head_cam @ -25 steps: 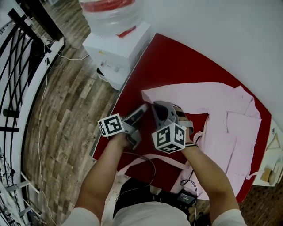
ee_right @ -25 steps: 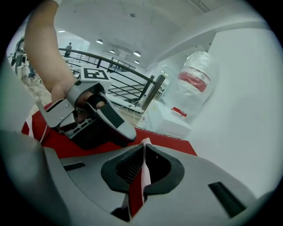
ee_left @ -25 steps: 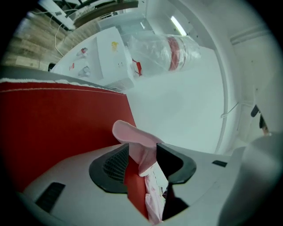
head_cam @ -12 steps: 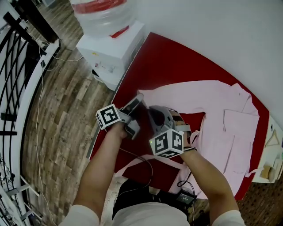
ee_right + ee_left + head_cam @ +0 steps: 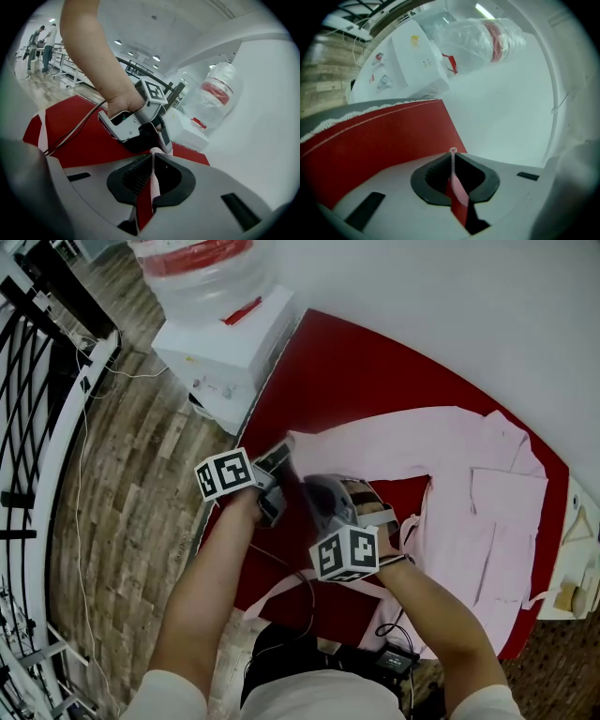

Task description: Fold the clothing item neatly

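Left gripper (image 5: 453, 157): jaws just closing, now pinched on the sleeve edge of the pink shirt (image 5: 469, 474). Right gripper (image 5: 152, 157) clamped on pink fabric just beside. Shirt spread over red table (image 5: 356, 371), toward 3 o'clock. Water bottle (image 5: 199, 263) upended in white dispenser (image 5: 225, 338), 11 o'clock; contents unclear.
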### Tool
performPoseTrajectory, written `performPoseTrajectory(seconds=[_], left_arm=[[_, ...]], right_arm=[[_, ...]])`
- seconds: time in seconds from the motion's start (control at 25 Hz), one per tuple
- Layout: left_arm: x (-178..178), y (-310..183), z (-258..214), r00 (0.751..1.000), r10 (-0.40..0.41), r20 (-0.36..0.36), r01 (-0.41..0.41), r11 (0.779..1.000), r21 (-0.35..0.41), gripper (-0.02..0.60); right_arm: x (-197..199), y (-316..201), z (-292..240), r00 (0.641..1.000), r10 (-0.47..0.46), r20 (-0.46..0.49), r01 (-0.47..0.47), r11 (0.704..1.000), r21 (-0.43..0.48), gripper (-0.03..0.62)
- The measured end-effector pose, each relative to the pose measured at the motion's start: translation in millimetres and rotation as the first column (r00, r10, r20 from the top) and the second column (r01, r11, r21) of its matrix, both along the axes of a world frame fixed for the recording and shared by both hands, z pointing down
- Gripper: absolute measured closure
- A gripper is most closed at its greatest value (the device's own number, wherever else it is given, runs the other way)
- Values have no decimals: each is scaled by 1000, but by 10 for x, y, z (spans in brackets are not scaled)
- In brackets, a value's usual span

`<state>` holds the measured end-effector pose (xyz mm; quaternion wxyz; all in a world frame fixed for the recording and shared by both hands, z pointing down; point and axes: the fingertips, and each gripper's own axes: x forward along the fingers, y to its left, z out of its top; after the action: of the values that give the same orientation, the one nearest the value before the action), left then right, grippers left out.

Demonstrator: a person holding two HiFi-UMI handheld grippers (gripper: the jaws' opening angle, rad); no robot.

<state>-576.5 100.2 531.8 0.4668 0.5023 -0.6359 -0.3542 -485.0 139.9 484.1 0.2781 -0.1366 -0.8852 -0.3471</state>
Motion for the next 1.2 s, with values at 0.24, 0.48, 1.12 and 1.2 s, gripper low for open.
performPoseTrajectory(seconds=[0.24,0.48,1.12,1.2], left_arm=[[-86,-54,-306,990,3,141,-4,1000,5,568],[5,-377,-1015,944,45,327,-80,992,94,568],[1007,-1454,-2327,830,123,544,-251,953,168,568],[1196,-1603,-2438,816,137,561,-275,946,169,568]], right_arm=[[16,-25,-44,999,36,20,-36,999,1,568],[53,-223,-358,976,201,81,-184,967,-176,568],[880,-1193,-1364,846,484,223,-349,819,-456,568],[1042,-1331,-1440,829,510,229,-363,803,-473,568]])
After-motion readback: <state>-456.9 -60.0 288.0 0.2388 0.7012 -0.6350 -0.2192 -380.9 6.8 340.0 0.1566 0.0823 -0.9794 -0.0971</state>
